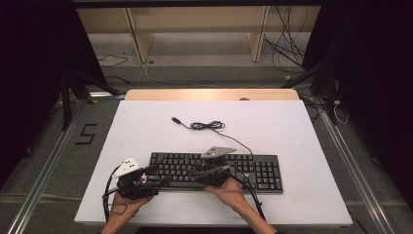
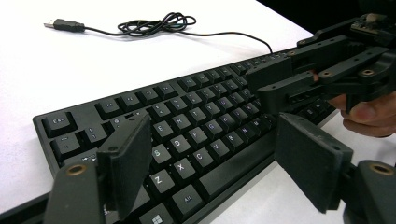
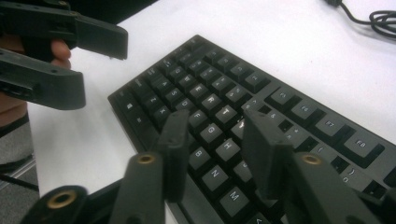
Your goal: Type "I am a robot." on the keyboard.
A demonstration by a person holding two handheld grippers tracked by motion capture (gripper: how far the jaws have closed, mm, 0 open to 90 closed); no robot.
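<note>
High view: keyboard (image 1: 253, 170) on white table (image 1: 146, 131).

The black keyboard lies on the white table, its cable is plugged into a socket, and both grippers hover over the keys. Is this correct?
Not quite. The cable is not plugged in: its USB plug lies loose on the white table, as the left gripper view shows. The rest holds: the black keyboard lies there, with the left gripper and right gripper over its keys.

Matt black plastic keyboard (image 1: 216, 171) lies on a smooth white matt table (image 1: 146, 126) with a wooden edge.
</note>
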